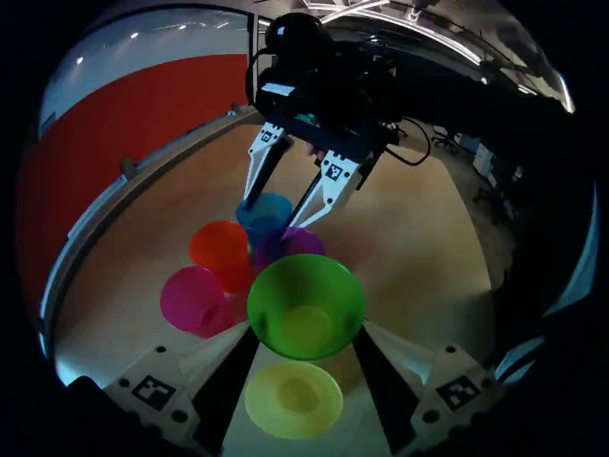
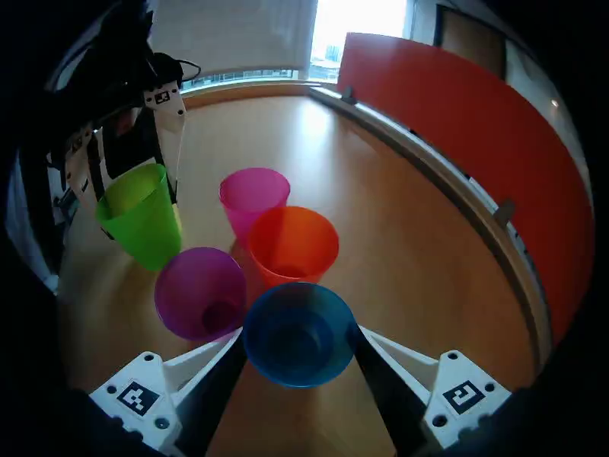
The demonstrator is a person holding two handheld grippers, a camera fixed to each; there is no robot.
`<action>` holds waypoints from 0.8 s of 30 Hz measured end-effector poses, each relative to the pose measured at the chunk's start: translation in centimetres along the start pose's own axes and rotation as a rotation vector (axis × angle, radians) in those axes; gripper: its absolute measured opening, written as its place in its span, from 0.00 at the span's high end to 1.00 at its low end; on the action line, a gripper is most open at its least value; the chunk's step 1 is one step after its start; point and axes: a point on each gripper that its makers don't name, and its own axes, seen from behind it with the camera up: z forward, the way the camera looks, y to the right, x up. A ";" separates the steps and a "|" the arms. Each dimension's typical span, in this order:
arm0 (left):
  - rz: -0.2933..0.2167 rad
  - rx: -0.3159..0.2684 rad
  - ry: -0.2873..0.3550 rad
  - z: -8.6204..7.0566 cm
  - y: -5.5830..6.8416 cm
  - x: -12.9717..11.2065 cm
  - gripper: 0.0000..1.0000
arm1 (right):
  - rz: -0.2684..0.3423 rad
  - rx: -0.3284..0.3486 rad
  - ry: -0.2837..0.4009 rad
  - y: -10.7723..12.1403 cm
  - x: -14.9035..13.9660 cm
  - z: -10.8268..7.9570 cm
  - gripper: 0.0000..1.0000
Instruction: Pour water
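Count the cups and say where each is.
6: green cup in the left gripper, yellow cup near it, blue cup in the right gripper, purple cup, orange cup, pink cup between. None seems hidden.

Left gripper holds left cup, right gripper holds right cup; three-cup cluster on table between them; spare cup beneath left cup.

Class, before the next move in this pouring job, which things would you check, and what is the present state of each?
1. Left gripper holds green cup: ok.
2. Right gripper holds blue cup: ok.
3. Blue cup upright: ok.
4. Water in green cup: cannot tell.
5. Purple cup clear of blue cup: cannot tell.
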 end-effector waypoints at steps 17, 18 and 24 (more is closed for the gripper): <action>-0.019 0.012 0.028 -0.4 0.0 0.4 0.19 | 0.036 -0.020 0.065 -0.5 0.3 0.3 0.07; -0.021 0.014 0.030 -0.4 0.0 0.4 0.19 | 0.042 -0.023 0.071 -0.5 0.3 0.3 0.07; -0.033 0.034 0.051 -0.9 -0.4 0.8 0.19 | 0.075 -0.039 0.102 -0.4 0.4 0.4 0.07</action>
